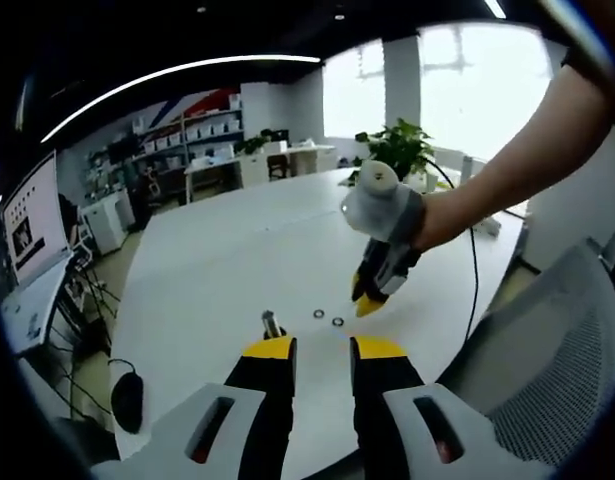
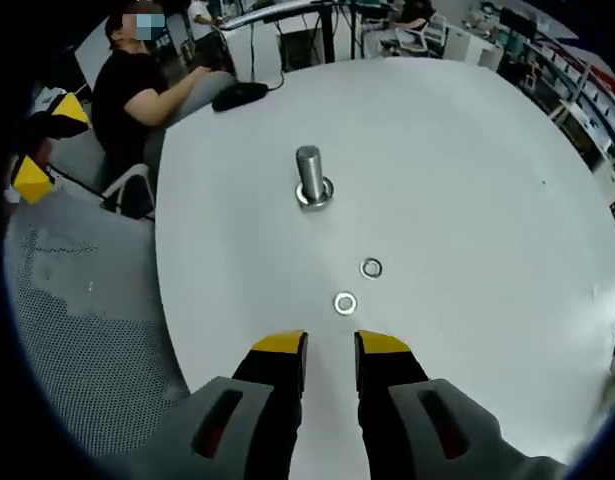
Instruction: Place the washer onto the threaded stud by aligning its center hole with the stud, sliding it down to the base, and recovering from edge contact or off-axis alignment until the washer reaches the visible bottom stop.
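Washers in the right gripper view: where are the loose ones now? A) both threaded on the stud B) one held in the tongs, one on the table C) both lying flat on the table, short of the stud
C: two washers lie flat on the white table, between the open, empty right tongs and the upright stud.

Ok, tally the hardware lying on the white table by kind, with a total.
Loose washers: 2, the nearer washer and the farther washer, both flat on the table.
Threaded stud: 1, the stud upright on its base.
Total: 3.
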A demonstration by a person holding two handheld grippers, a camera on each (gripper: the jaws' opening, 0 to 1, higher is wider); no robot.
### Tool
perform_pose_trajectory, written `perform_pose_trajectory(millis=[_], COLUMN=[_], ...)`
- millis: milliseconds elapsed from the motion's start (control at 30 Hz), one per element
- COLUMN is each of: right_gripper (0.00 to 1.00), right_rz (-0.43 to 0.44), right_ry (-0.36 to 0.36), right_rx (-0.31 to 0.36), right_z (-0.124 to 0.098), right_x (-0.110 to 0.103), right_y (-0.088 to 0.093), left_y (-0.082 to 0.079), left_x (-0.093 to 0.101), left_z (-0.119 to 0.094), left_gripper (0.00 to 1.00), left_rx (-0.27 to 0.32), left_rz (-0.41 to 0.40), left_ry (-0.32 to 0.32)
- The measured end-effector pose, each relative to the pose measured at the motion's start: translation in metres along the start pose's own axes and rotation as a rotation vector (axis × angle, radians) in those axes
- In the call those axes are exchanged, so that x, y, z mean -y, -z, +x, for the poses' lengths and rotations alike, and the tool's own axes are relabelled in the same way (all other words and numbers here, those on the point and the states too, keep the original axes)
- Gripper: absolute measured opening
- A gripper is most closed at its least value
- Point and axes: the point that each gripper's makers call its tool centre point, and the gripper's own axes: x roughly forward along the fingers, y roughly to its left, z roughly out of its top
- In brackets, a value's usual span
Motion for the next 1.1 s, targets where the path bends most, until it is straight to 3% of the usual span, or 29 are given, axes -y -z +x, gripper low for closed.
perform_pose_trajectory(millis=[433,767,1100], right_gripper=[0.21,0.21,0.2], right_rz=[-0.056,-0.094,-0.189], right_ry=[-0.005,-0.019,-0.032], right_rx=[-0.058,-0.081,-0.034], right_z=[0.032,0.041,0.045], right_x=[0.01,0.009,0.007], right_y=[-0.003,0.003,-0.006], left_y=[0.003,0.004,0.008], left_x=[-0.003,-0.009,-0.007], left_z=[0.0,-0.001,0.002], left_gripper=[0.19,0.19,0.18], left_rx=[-0.013,-0.015,-0.04], left_rz=[-0.003,-0.015,0.006], left_ry=[-0.015,-0.035,-0.033])
